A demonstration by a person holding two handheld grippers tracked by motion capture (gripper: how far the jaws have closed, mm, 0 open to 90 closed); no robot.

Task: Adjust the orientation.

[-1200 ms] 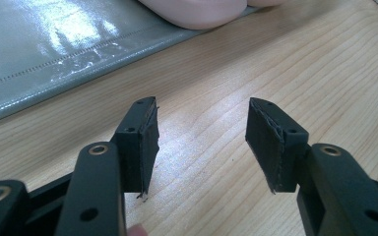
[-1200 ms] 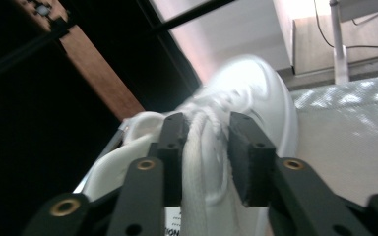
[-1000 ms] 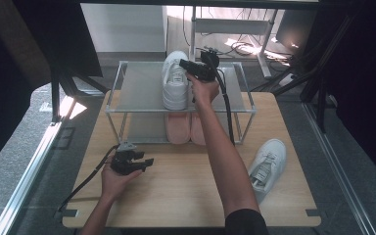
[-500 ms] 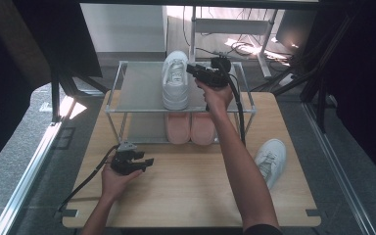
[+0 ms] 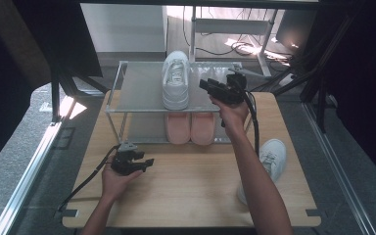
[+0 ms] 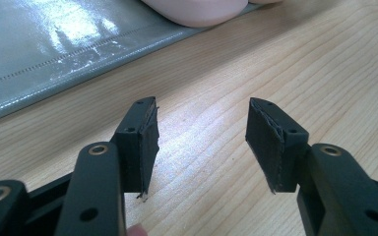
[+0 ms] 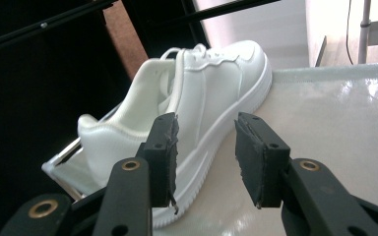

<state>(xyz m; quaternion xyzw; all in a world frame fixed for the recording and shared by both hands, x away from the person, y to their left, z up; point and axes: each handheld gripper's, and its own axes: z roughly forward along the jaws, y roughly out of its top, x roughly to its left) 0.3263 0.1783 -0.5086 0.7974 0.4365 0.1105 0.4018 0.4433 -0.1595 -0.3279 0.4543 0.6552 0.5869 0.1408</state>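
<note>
Right hand-held gripper now off white shoe

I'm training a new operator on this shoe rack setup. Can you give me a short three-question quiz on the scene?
1. True or false: the right gripper grips the white shoe on the top shelf.
2. What sits on the lower shelf? A pink shoes, B boxes, C nothing.
3. Where does the other white shoe lie?

Key: 1 false, its jaws stand open beside it. 2 A, pink shoes. 3 On the table, right of the rack.
</note>
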